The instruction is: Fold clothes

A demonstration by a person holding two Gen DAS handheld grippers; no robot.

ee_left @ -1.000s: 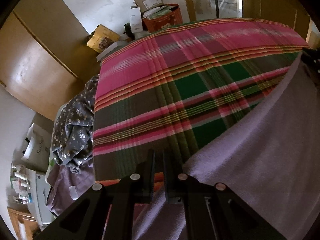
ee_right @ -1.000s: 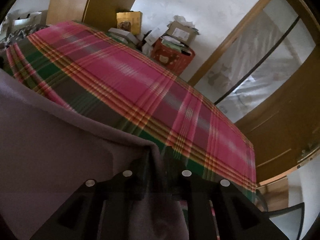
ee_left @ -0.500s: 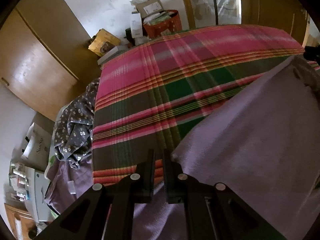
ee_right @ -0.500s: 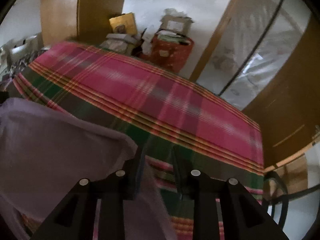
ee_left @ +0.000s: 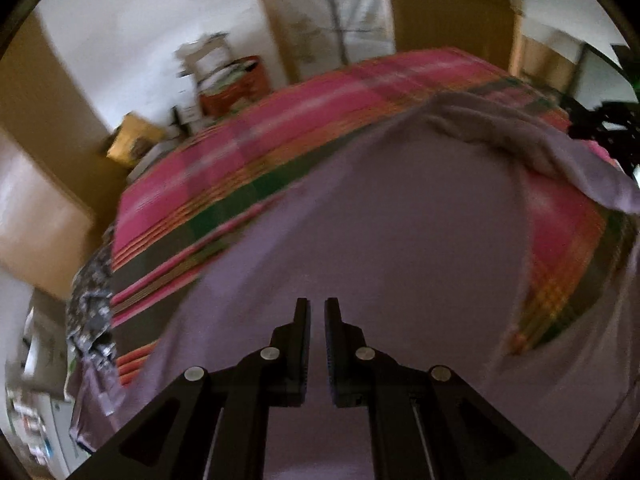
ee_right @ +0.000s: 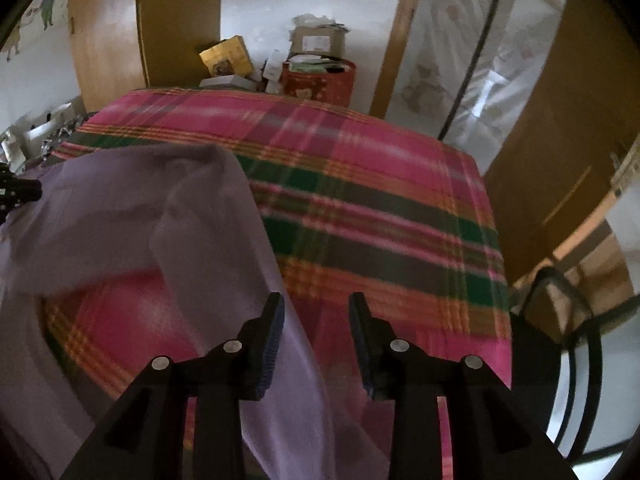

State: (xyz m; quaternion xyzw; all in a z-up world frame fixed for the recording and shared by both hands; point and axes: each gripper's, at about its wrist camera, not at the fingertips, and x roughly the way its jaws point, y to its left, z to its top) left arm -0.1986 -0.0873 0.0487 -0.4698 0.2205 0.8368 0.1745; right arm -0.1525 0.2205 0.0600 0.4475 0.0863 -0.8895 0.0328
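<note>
No writing on the boxes (ee_right: 316, 42) against the far wall can be read; a white label on the top one is only a blur.

The left gripper (ee_left: 317, 308) points steeply down over the lilac garment (ee_left: 380, 248), its jaws nearly together with a thin gap. The cloth spreads under and around them, but whether any of it is pinched between them I cannot tell. The garment lies across the plaid bedspread (ee_left: 208, 184), covering most of the near side of the bed; its far edge is rumpled into a ridge, and one flap hangs loose at the right, near the black frame of the right gripper (ee_left: 608, 128). A flowered dark cloth (ee_left: 92, 304) is heaped at the bed's left edge.

Seen from the right wrist, the right gripper (ee_right: 316, 308) also tilts down, and its jaws are opening. A fold of the garment (ee_right: 256, 280) drapes against the left finger (ee_right: 274, 328) and runs down between the jaws, not pressed by both pads. A black chair frame (ee_right: 576, 344) stands at the bed's right.
</note>
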